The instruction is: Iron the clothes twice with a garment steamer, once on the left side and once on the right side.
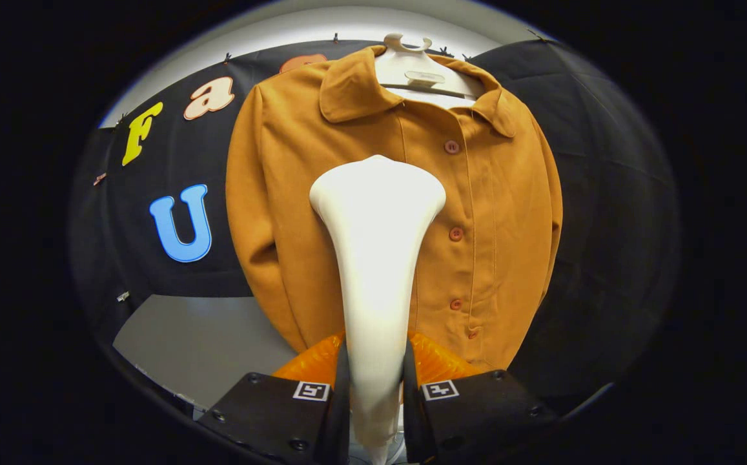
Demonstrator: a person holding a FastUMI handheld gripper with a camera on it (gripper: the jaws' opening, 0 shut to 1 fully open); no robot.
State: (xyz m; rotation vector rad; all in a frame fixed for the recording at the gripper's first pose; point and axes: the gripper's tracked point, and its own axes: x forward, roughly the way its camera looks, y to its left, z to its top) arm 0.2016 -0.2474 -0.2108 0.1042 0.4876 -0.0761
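Observation:
A mustard-brown buttoned jacket [496, 213] hangs on a white hanger [412, 68] against the booth's black wall. My gripper [376, 374] is shut on the handle of a white garment steamer [376, 219]; both orange fingers [312, 361] press its sides. The steamer's wide head points away from me and sits over the jacket's front, left of the button row, at chest height. Whether the head touches the cloth I cannot tell. The steamer hides the jacket's middle.
The black cloth wall [605, 194] runs behind and to both sides of the jacket. A pale grey panel [199, 342] shows below the wall's left part. The jacket's left sleeve [250, 213] hangs straight down beside the steamer.

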